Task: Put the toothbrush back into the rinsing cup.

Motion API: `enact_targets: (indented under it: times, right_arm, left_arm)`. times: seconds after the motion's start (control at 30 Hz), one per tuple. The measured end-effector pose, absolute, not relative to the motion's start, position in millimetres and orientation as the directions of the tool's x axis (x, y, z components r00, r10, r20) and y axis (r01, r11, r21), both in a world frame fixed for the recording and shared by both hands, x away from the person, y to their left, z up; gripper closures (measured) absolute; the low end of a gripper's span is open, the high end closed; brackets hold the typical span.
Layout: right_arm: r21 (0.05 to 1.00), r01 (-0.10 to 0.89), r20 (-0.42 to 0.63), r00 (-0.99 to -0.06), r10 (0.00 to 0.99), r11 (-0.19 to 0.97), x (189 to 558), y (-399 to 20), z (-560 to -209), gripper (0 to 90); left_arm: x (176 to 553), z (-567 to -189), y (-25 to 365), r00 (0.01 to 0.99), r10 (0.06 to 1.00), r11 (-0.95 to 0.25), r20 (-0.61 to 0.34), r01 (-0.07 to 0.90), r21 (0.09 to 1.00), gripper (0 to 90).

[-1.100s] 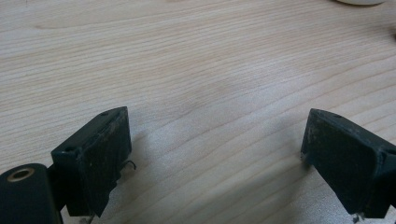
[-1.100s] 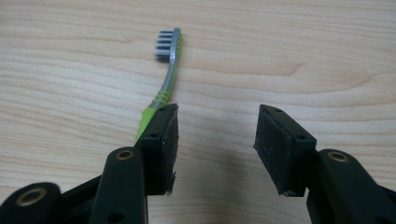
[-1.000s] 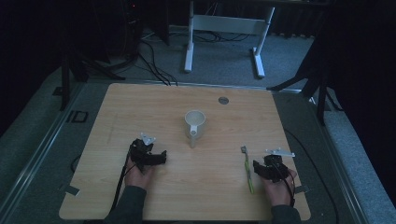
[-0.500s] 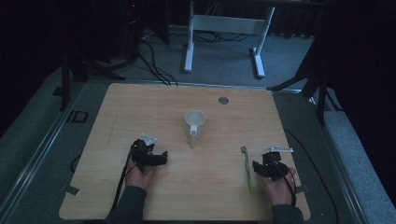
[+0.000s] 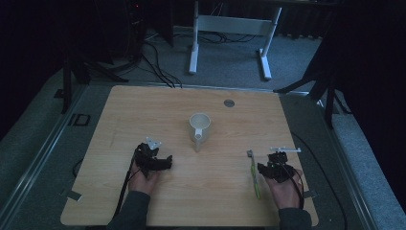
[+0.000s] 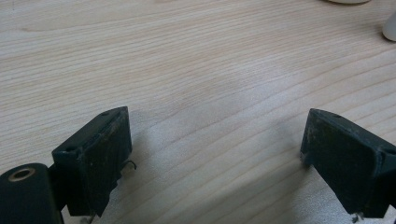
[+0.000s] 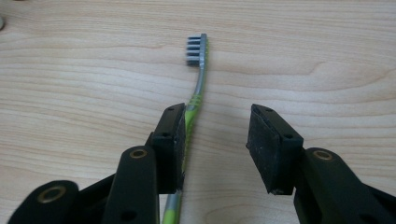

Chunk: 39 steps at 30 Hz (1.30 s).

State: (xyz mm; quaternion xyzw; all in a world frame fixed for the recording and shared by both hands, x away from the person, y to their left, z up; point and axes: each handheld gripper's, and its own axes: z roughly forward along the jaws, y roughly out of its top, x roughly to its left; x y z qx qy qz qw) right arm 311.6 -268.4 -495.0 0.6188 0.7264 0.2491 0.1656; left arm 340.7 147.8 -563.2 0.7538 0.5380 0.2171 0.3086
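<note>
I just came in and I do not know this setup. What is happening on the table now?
A person sits at a wooden table with a gripper in each hand. The right gripper is open and low over a green toothbrush lying flat; one of its fingers is right beside the handle, nothing gripped yet. The left gripper is open over bare wood. A white mug stands in the middle, untouched.

No legible text, label, brand, number or sign appears on the tabletop (image 5: pixel 143 110), the mug (image 5: pixel 199 125), the toothbrush (image 7: pixel 198 70) or either tool.
</note>
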Motion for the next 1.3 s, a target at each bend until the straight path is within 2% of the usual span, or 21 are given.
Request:
enact_targets:
  times: [0.3, 0.87, 1.3]
  right_arm:
    - [0.535, 0.837, 0.079, -0.185, 0.98, 0.115, 314.4, -265.2, -490.2, 56.7]
    - [0.477, 0.857, 0.048, -0.248, 0.968, 0.196, 324.0, -250.2, -485.0, 56.3]
    - [0.43, 0.879, 0.056, -0.253, 0.966, 0.205, 331.4, -246.9, -483.3, 60.7]
  left_arm:
    - [340.4, -563.2, 147.3, 0.33, 0.944, -0.233, -0.005, 0.676, 0.699, 9.1]
    - [340.3, -563.2, 147.1, 0.331, 0.944, -0.233, -0.005, 0.676, 0.699, 9.1]
    - [340.1, -563.3, 146.6, 0.331, 0.944, -0.232, -0.007, 0.676, 0.7, 9.2]
